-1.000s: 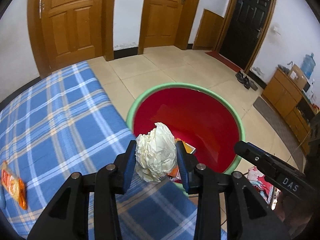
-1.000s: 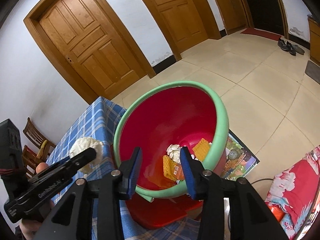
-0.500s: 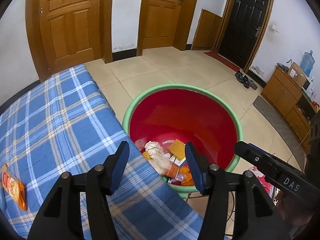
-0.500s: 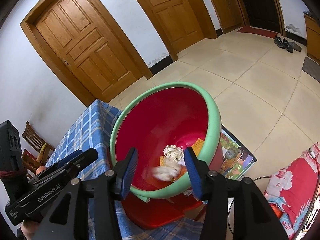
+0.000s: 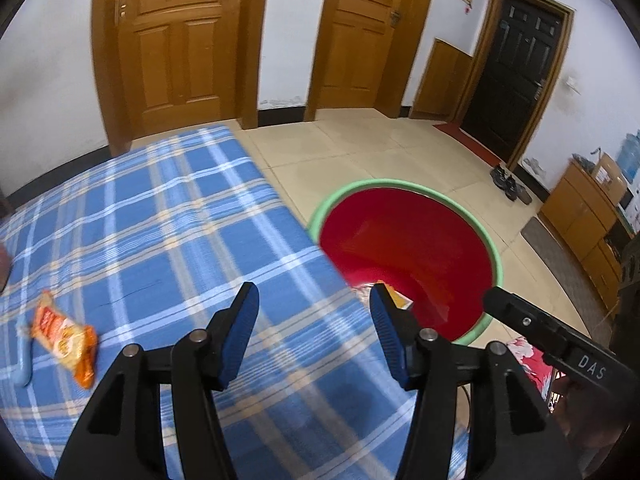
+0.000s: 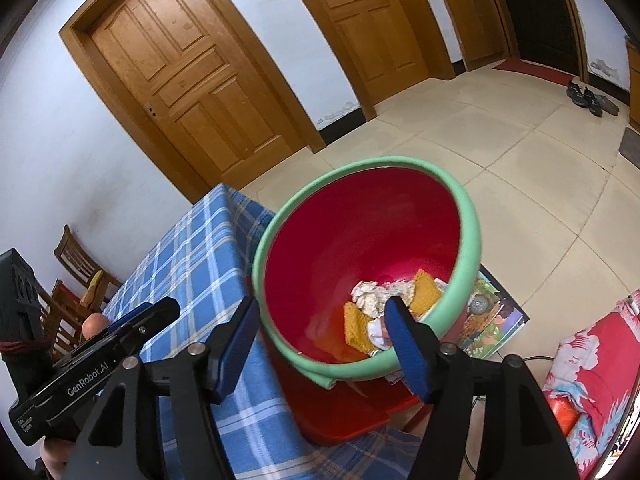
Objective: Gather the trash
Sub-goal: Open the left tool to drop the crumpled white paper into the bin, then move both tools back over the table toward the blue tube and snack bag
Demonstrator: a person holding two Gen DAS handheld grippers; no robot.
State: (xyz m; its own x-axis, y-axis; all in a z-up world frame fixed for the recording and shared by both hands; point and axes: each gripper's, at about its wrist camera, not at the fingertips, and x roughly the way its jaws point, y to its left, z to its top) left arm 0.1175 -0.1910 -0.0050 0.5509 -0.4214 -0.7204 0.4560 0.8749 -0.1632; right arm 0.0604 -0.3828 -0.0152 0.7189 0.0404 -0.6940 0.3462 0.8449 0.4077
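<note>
Left tool (image 5: 314,300) spread empty above blue tablecloth (image 5: 160,240)

"DAS", "GenRobot.AI" on tool (image 5: 576,356) bodies

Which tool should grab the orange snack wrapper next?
Left. The left tool is open over the tablecloth with the orange wrapper in its view; the right tool faces the basin.

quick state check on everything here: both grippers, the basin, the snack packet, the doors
left gripper: open, holding nothing
right gripper: open, holding nothing
red basin: upright, holds crumpled paper and wrappers
orange snack packet: lying flat on the plaid tablecloth
wooden doors: closed
black door: closed
</note>
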